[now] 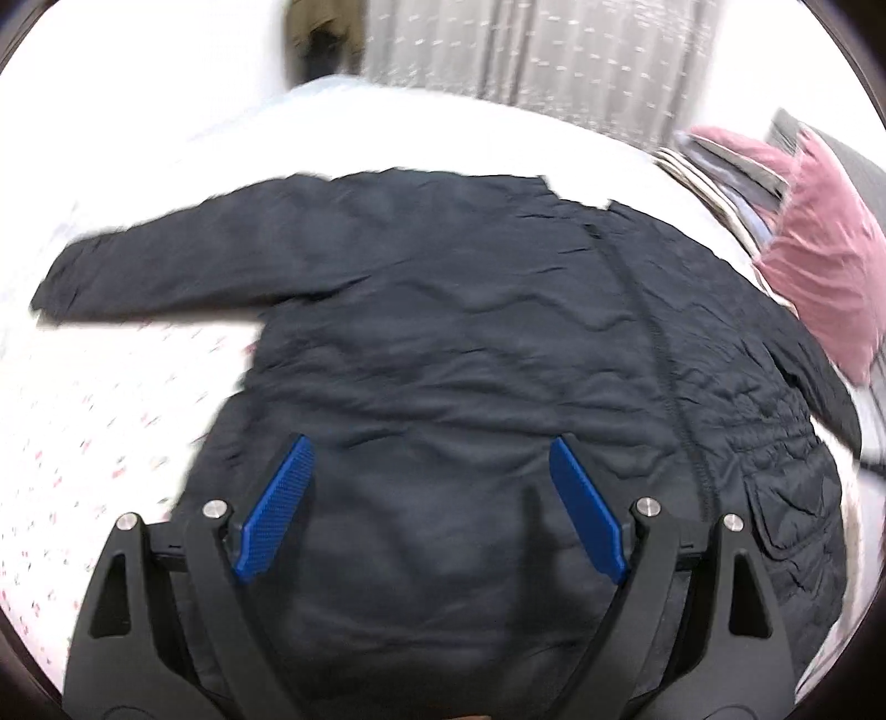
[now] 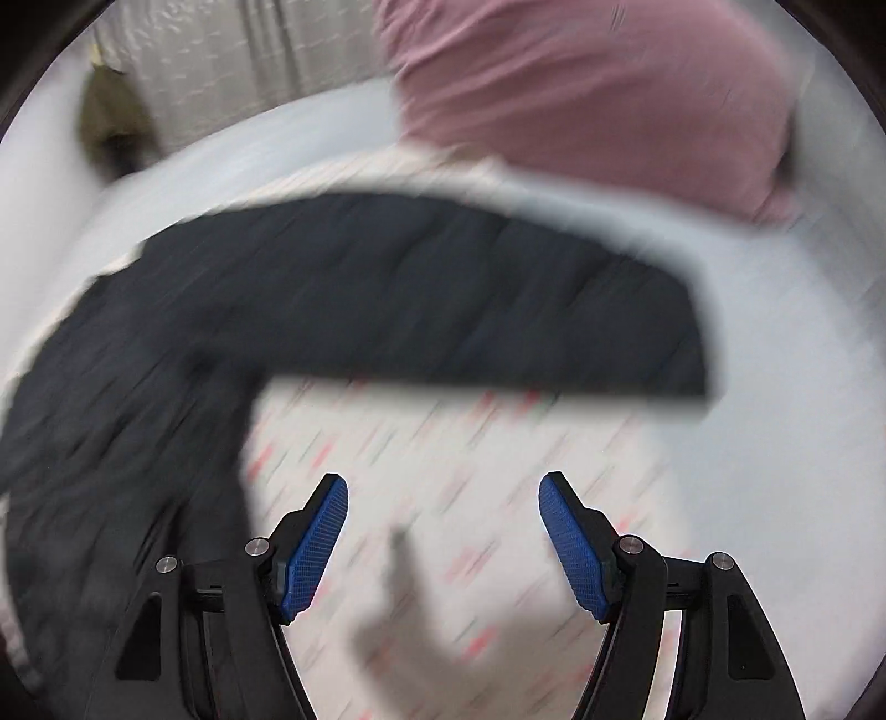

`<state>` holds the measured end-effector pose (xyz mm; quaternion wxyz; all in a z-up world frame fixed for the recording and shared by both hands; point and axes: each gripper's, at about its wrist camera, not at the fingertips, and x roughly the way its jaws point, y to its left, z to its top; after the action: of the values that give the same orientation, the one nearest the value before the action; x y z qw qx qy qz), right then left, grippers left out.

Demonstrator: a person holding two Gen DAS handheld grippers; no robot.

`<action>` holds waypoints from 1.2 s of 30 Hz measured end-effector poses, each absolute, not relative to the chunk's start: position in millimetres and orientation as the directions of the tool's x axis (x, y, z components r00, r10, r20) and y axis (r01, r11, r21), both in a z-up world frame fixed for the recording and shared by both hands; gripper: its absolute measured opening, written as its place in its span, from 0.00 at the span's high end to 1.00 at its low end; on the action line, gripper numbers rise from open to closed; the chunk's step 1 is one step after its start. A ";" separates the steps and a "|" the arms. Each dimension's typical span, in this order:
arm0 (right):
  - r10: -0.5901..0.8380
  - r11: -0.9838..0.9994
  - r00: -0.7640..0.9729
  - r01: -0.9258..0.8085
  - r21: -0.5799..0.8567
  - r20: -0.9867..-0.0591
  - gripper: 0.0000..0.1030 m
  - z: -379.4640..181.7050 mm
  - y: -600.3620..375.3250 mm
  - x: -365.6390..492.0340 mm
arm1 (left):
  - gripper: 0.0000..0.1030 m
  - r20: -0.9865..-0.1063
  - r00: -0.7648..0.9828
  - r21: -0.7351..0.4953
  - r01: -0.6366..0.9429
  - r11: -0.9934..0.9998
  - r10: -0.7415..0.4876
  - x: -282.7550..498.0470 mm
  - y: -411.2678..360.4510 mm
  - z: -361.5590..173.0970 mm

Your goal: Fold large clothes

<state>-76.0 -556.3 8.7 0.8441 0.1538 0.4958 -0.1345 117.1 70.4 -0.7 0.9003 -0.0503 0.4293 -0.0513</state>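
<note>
**Dark jacket spread flat on the bed, both claws released**

A large dark navy quilted jacket (image 1: 443, 343) lies spread out on a bed covered with a white sheet printed with small red and green flecks (image 1: 99, 432). In the left wrist view one sleeve (image 1: 155, 271) reaches straight out toward the left edge of the bed, and a stitched seam runs down the body, with a flapped pocket on the quilted panel at the right. The left gripper (image 1: 431, 501) hovers over the lower part of the jacket, its blue ribbed pads (image 1: 274, 509) standing wide apart with nothing clasped between them; whether they touch the cloth cannot be told.

In the right wrist view (heavily blurred) the other sleeve (image 2: 470, 310) stretches across the sheet toward the bed's right side. The right gripper (image 2: 443, 534) sits over bare printed sheet just beside the jacket's body, its jaws parted and empty, with only a grey shadow on the sheet between them.

Toward the bed's far right edge a dusty pink velvet cushion (image 1: 819, 260) rests against a stack of folded fabrics (image 1: 714, 177). Behind the bed hangs a pale grey patterned curtain (image 1: 526, 50), with an olive-brown garment (image 1: 321, 44) hanging beside it.
</note>
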 end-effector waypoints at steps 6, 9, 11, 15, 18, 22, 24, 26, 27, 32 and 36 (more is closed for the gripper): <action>0.253 0.865 0.470 0.281 0.416 -0.845 0.30 -23.7 -506.2 -138.5 | 0.15 -0.833 0.534 -0.179 -0.009 0.984 -0.147 104.7 122.1 -21.3; 0.333 0.860 0.451 0.215 0.463 -0.828 0.39 -31.2 -478.5 -156.7 | 0.15 -0.843 0.515 -0.189 -0.016 0.982 -0.154 97.1 135.4 -32.4; 0.399 0.851 0.401 0.173 0.496 -0.825 0.71 -40.5 -452.5 -164.6 | 0.15 -0.841 0.517 -0.193 -0.008 0.981 -0.161 92.1 140.7 -35.2; 0.346 0.881 0.384 0.180 0.437 -0.856 0.91 -32.5 -423.0 -176.2 | 0.15 -0.829 0.536 -0.180 0.021 0.984 -0.163 81.6 145.5 -33.5; 0.341 0.880 0.379 0.193 0.434 -0.860 0.92 -19.4 -413.6 -189.3 | 0.15 -0.823 0.543 -0.177 0.034 0.984 -0.167 74.5 148.4 -30.8; 0.179 0.942 0.280 0.227 0.246 -0.943 0.86 -31.5 -388.0 -199.2 | 0.15 -0.835 0.528 -0.147 0.058 0.987 -0.155 73.0 149.7 -34.4; 0.116 0.956 0.282 0.229 0.184 -0.952 0.78 -27.7 -379.5 -194.8 | 0.15 -0.831 0.538 -0.130 0.054 0.990 -0.139 73.0 148.4 -33.3; 0.056 0.957 0.298 0.257 0.137 -0.953 0.71 -15.8 -376.4 -191.4 | 0.15 -0.813 0.565 -0.137 0.051 0.989 -0.142 70.9 147.4 -26.7; 0.043 0.956 0.318 0.261 0.131 -0.947 0.67 -10.2 -377.0 -190.1 | 0.15 -0.800 0.580 -0.151 0.054 0.987 -0.154 69.5 146.8 -22.4; -0.040 0.929 0.485 0.339 0.146 -0.874 0.34 24.3 -408.1 -169.9 | 0.15 -0.744 0.625 -0.225 0.098 0.969 -0.236 68.4 125.4 -5.9; -0.171 0.849 0.541 0.504 0.155 -0.823 0.34 26.2 -486.0 -149.1 | 0.15 -0.712 0.631 -0.272 0.155 0.950 -0.308 69.4 98.5 -0.9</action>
<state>-149.1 -486.0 26.2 0.8567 0.1911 0.4366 -0.1970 69.4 98.5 -0.9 0.8982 -0.0928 0.4098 -0.1288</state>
